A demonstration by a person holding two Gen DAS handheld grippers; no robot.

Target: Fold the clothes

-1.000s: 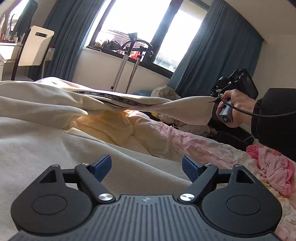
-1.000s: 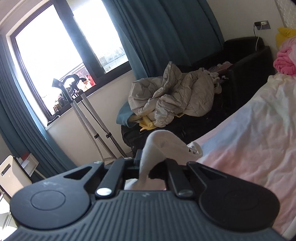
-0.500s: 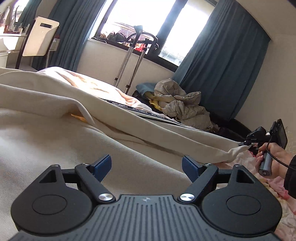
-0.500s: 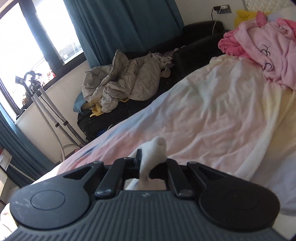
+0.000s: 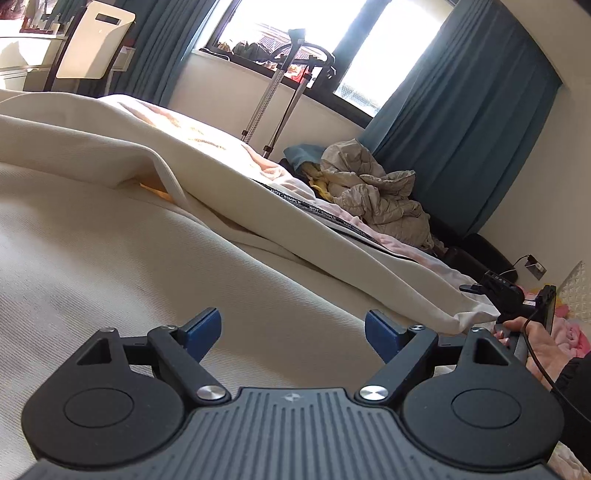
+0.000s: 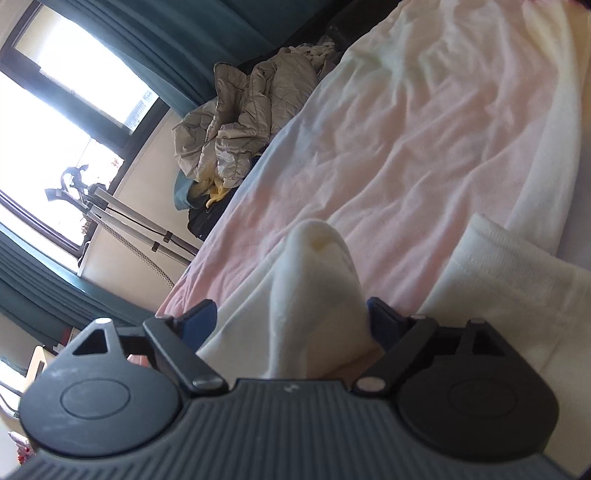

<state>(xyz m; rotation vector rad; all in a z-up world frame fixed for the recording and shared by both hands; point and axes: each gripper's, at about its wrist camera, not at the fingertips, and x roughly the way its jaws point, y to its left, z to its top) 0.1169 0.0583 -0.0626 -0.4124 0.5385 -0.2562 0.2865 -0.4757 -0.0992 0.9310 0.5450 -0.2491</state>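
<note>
Left gripper (image 5: 293,330): I see both blue pads spread wide apart at the bottom of the left wrist view, nothing between them; they sit low over the cream cloth.
Right gripper (image 6: 288,325): its pads stand apart too in the right wrist view. A bunched peak of cream cloth rises in the gap, touching or just beside the right-hand pad; I see no squeeze on it.
Garment (image 5: 155,236): cream, ribbed fabric, filling the lower left and centre of the left wrist view. One long part runs from upper left down to the right edge, with a dark printed band (image 5: 325,216) along it.
Garment end (image 5: 474,314): lies at the right of the frame, just beside the other gripper's front.
Right hand (image 5: 535,343): at the far right edge of the left wrist view, wrapped round the handle, a black cable running over it.
Bed sheet (image 6: 424,122): pink and white, wrinkled, across the upper right of the right wrist view, under the cream cloth.
Second fold (image 6: 517,273): cream ribbed edge, lower right of that view.
Background: grey quilted jacket (image 5: 376,192) heaped right of centre; blue curtains (image 5: 461,122) and bright window (image 5: 295,22) above; pink clothes (image 5: 570,328) at the far right.
</note>
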